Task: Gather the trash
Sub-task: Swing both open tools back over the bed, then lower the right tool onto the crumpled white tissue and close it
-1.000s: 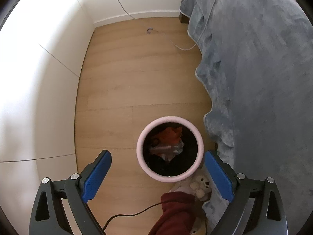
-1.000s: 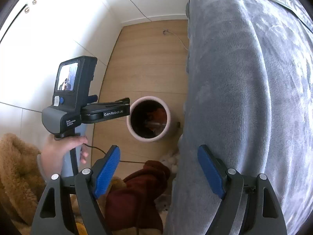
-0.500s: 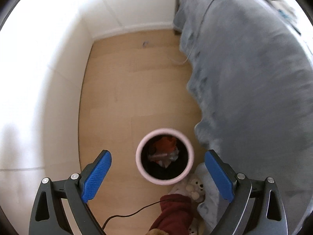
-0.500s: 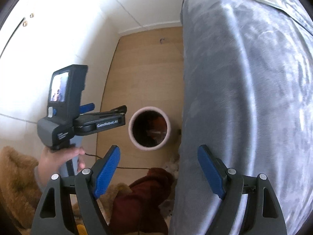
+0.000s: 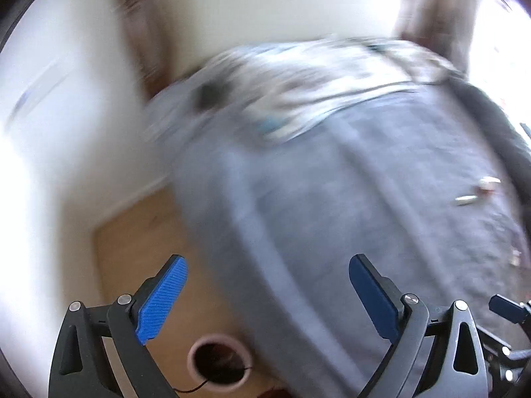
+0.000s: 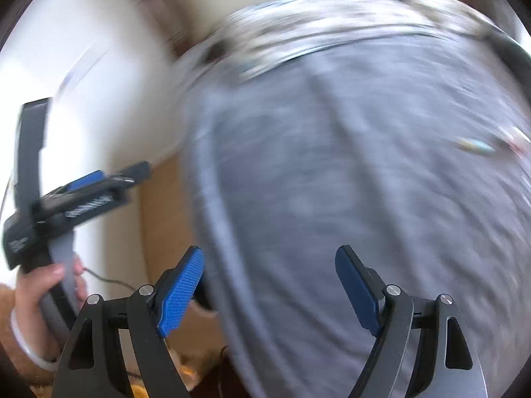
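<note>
bin: round pink-rimmed bin point(image 5: 217, 363) on wood floor beside the bed, contents too dark to tell
left: small pale scraps point(image 5: 478, 192) on grey fleece blanket point(image 5: 365, 199), uncollected
grippers: left gripper point(image 5: 267, 298), right gripper point(image 6: 268, 293) both wide apart, empty

pink round bin point(image 5: 217, 363), upright on wood floor just beside grey-blanketed bed, open mouth dark, contents blurred. small pale scraps of trash point(image 5: 478, 192) lying on grey blanket near far right edge, well apart from bin; teal-tinted in right view point(image 6: 478, 146), motion-blurred.
</note>
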`<state>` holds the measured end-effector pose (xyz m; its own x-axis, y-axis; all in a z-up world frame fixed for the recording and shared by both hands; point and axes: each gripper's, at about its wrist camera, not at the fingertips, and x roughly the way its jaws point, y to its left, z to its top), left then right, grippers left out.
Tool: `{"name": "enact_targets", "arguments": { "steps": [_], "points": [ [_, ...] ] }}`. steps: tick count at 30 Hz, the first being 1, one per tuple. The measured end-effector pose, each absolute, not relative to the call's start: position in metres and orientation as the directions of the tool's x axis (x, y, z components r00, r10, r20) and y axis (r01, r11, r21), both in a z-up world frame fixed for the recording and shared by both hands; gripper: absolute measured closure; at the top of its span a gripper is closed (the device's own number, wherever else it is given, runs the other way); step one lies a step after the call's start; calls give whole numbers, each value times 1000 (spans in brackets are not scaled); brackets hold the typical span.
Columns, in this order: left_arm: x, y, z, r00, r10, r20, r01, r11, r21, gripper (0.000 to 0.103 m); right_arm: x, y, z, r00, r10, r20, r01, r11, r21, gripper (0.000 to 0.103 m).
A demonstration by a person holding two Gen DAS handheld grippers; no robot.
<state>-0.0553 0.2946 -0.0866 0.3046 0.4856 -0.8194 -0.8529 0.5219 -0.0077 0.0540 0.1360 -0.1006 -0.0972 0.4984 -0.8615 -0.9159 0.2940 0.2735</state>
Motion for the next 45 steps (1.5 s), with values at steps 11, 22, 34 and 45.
{"name": "enact_targets", "arguments": {
  "steps": [11, 22, 34, 45],
  "points": [
    [210, 243, -68, 513, 274, -813, -465, 885, 5, 1, 271, -23, -90, 353, 403, -844, -412, 877, 246, 15],
    [312, 211, -142, 391, 186, -902, -392, 920, 20, 1, 423, -47, -187, 247, 314, -917, -213, 941, 264, 16],
    [334, 211, -187, 323, 129, -937, -384, 923, -5, 1, 465, -21, -259, 143, 213, -967, -194, 964, 183, 15],
    [339, 217, -188, 327, 111, -938, -374, 927, -21, 1, 453, -4, -251, 114, 116, -987, -285, 955, 80, 81]
  ]
}}
